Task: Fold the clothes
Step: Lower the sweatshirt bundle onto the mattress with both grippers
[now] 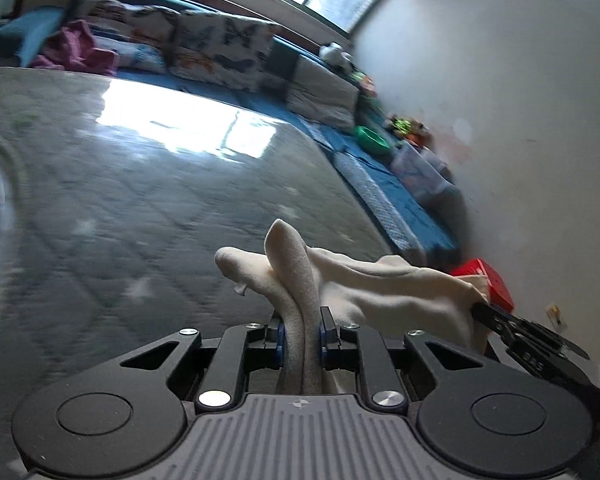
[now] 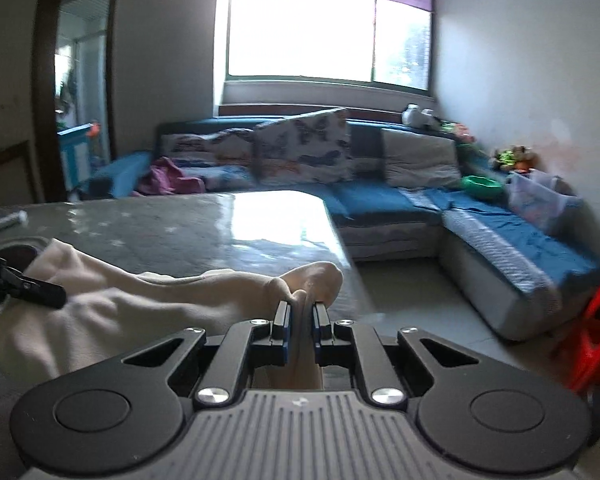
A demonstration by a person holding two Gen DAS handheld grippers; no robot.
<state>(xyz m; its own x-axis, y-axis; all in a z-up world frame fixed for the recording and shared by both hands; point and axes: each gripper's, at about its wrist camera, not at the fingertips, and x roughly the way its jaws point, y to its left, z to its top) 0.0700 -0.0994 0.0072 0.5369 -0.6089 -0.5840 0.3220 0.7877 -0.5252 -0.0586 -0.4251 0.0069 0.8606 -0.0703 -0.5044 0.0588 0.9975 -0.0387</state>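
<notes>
Left hand-held gripper [image 1: 302, 326] pinching cream garment [image 1: 364, 280]; right hand-held gripper [image 2: 301, 316] pinching opposite end, above glossy table [image 2: 180, 224]

Cream garment [image 1: 380, 284] between hand-held gripper [image 1: 302, 328] fingers

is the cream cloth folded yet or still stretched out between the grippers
Stretched out, not folded: the cream cloth spans between the left gripper and the right gripper, each pinching one end.

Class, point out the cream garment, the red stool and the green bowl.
cream garment [image 1: 380, 284]: left wrist view, stretched middle fabric.
red stool [image 2: 598, 312]: right wrist view, its side.
green bowl [image 2: 482, 186]: right wrist view, its rim.
</notes>
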